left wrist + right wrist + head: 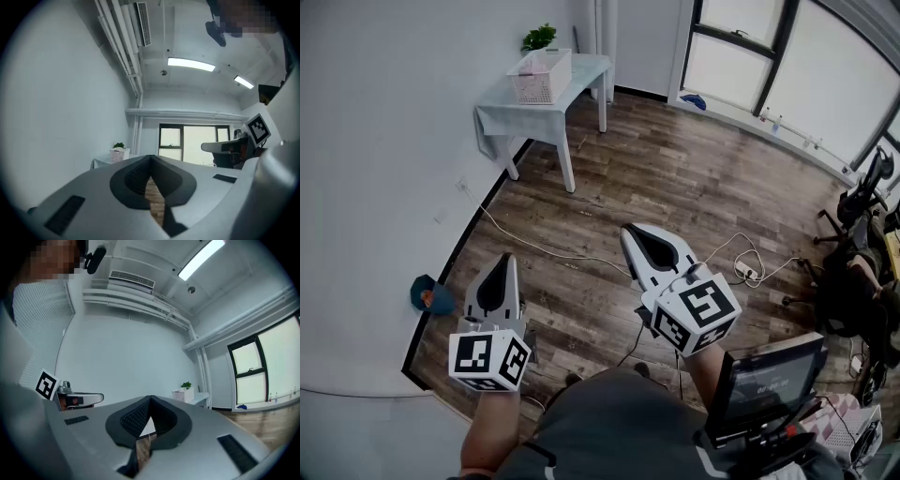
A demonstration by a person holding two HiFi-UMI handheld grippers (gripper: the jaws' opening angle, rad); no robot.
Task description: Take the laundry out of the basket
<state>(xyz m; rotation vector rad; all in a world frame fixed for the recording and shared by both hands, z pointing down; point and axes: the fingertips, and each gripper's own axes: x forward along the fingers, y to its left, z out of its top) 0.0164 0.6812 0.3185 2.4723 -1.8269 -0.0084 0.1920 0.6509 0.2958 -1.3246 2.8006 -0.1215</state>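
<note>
**Basket far off, both fingers empty**

The pale lattice basket [542,77] stands on the cloth-draped counter [586,66] by the wall, with a leafy plant [539,37] just behind it. I cannot make out what lies inside. My left fingers [502,267] and right fingers [637,239] are each pressed together on nothing, their ribbed dark pads meeting. Both hang over the wood-plank floor [694,178], well apart from the basket.

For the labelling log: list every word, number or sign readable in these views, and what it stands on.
None can be read.
Screen at lower right of the head view: faint lines, too blurred to read.
Marker cubes on the left gripper and right gripper: square patterns only, no letters.
Basket: no label visible.
</note>
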